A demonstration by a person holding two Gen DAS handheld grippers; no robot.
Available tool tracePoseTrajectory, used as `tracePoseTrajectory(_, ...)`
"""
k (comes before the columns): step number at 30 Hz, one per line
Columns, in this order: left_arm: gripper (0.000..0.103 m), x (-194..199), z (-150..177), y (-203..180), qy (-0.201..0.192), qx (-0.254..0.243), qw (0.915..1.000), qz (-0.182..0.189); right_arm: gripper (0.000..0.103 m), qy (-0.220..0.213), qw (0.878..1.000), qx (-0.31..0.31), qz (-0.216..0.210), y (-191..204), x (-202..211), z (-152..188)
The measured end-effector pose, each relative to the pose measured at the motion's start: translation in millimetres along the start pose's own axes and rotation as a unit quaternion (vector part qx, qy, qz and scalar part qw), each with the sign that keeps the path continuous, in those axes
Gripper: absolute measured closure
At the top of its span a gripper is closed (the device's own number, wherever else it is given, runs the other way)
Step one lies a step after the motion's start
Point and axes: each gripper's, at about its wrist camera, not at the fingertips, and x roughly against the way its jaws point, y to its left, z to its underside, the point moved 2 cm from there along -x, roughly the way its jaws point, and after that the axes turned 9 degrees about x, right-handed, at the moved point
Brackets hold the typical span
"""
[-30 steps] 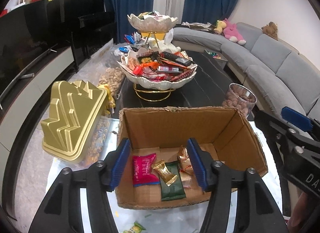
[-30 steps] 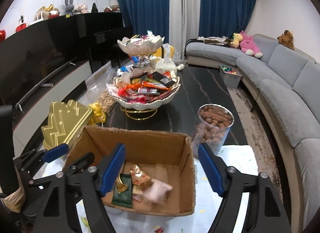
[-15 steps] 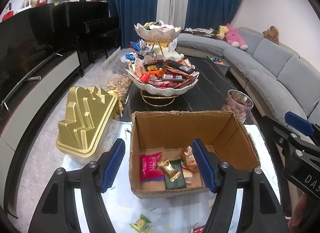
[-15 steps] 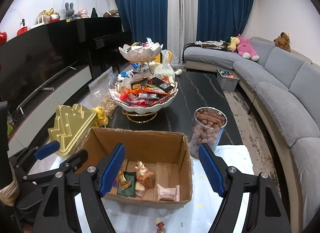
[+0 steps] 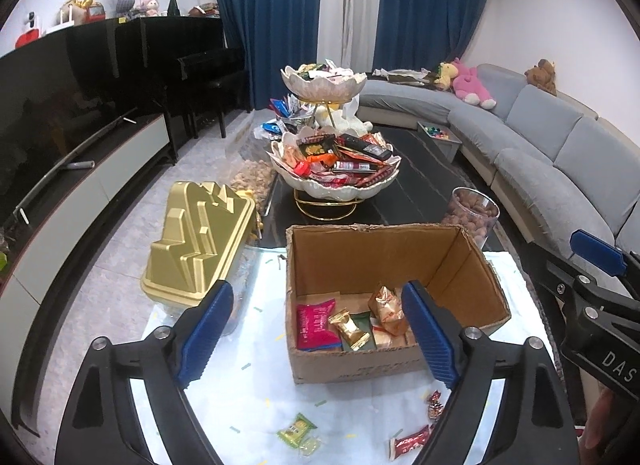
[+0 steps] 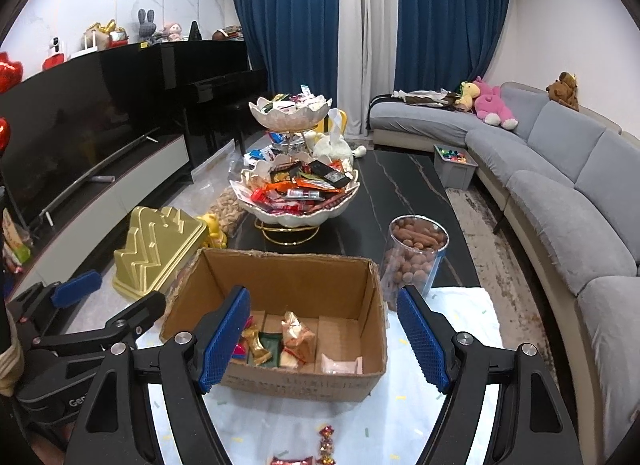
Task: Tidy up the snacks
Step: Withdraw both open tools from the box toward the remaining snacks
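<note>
An open cardboard box [image 5: 472,265] [image 6: 288,269] stands on the white-covered table and holds several wrapped snacks, among them a pink packet [image 5: 316,325] and a gold-wrapped sweet [image 6: 294,335]. My left gripper [image 5: 316,329] hangs above and in front of the box with its jaws opening and nothing between them. My right gripper [image 6: 322,335] is open and empty, level with the box's near wall. Loose snacks lie on the table in front: a green packet [image 5: 296,431], a red bar [image 5: 408,443] and a twisted sweet [image 6: 326,439].
A gold ridged lid [image 5: 196,245] lies left of the box. Behind stands a tiered shell-shaped stand full of snacks [image 5: 336,169] on a black table. A clear jar of brown nuts [image 6: 414,255] stands right of the box. A grey sofa [image 6: 560,169] curves along the right.
Both grippers have pulled back and up from the box, so more of the table in front shows. The left gripper's jaws have spread wider. The right jaws keep their gap.
</note>
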Motion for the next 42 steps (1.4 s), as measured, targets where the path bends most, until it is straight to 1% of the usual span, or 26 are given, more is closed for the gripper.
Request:
tracePoseTrajectory(6,0.008,14,7,2,-0.009,-0.012,0.9999,-0.006,0.027,-0.003,1.000,-0.006,0.002,1,11,7)
tracePoseTrajectory(11,0.006,23,14,5,-0.011,-0.019,0.9997,-0.009,0.027,-0.003,1.000,-0.007,0.004,3,19,13)
tracePoseTrajectory(23,0.006,40,34,12,-0.009,-0.015,0.9998,-0.009,0.027,-0.005,1.000,-0.007,0.007,7,33,26)
tracePoseTrajectory(35,0.006,44,65,22,0.001,-0.001,0.9996,-0.028,0.027,-0.003,1.000,-0.002,0.006,16,39,44)
tracePoseTrajectory(42,0.006,43,84,23,0.004,0.001,0.9992,-0.040,0.027,-0.001,1.000,0.001,0.003,23,40,63)
